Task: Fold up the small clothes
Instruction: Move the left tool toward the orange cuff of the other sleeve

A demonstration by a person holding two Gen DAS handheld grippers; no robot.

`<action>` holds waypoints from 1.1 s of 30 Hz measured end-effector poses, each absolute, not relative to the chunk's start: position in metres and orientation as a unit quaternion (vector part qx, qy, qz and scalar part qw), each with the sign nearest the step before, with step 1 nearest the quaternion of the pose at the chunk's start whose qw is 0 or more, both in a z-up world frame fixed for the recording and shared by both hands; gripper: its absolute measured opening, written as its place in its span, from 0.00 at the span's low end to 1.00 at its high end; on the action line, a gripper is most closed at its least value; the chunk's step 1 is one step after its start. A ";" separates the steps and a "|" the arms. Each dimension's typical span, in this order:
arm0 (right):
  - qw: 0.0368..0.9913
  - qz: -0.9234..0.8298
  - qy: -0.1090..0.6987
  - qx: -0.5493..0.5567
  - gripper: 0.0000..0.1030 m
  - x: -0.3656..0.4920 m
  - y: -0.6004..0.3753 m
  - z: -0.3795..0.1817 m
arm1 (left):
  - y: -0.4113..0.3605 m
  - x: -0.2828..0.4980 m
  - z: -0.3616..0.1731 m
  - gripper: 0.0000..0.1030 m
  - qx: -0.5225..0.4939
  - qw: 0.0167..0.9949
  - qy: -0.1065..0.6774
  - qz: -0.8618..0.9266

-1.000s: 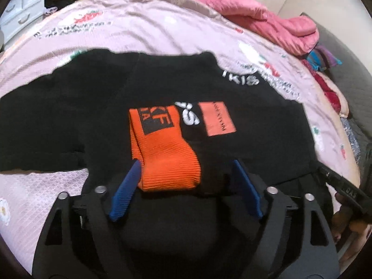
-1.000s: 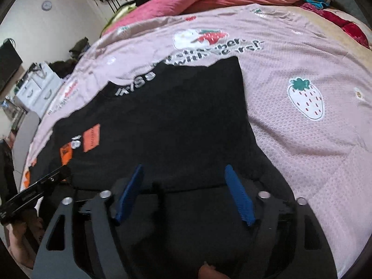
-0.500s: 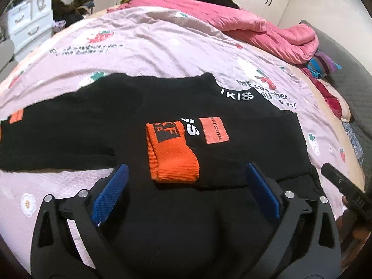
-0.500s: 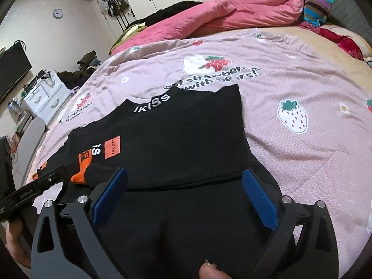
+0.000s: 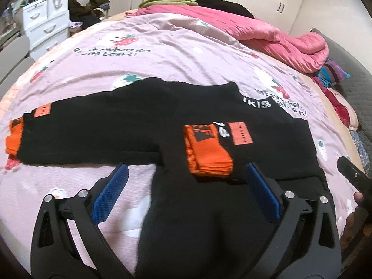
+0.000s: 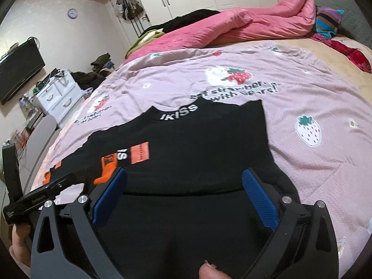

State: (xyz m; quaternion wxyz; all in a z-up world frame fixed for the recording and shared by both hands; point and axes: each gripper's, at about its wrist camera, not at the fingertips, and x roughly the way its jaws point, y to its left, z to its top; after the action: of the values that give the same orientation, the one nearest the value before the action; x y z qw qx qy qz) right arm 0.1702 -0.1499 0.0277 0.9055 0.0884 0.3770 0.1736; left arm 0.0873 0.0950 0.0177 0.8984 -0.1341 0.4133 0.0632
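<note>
A small black sweater (image 5: 130,127) with orange cuffs and white "IKISS" collar lettering lies flat on the bed. One sleeve is folded across the chest, its orange cuff (image 5: 207,155) near the middle. The other sleeve stretches out left, ending in an orange cuff (image 5: 14,139). My left gripper (image 5: 186,181) is open and empty, above the sweater's lower hem. My right gripper (image 6: 184,181) is open and empty, above the hem on the sweater's (image 6: 197,151) right side. The left gripper's body (image 6: 37,200) shows at the left of the right wrist view.
The bed has a pale pink strawberry-print sheet (image 5: 162,53). A pink duvet (image 5: 267,32) is heaped at the far side with a striped cloth (image 6: 327,21) beside it. White drawers (image 5: 44,25) and clothes piles stand left of the bed.
Both grippers have opened wide and pulled back and up from the sweater. More of the bed and the stretched-out left sleeve has come into view.
</note>
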 end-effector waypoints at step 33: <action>0.887 0.277 0.369 0.012 0.96 0.166 -0.018 0.048 | 0.211 0.030 0.017 0.91 -0.215 0.883 0.385 0.163</action>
State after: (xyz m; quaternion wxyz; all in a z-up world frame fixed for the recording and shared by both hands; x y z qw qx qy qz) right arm 0.1664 -0.0179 0.0476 0.8871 0.0115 0.3688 0.2773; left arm 0.0300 0.2109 0.0171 0.8827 -0.2153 0.3847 0.1629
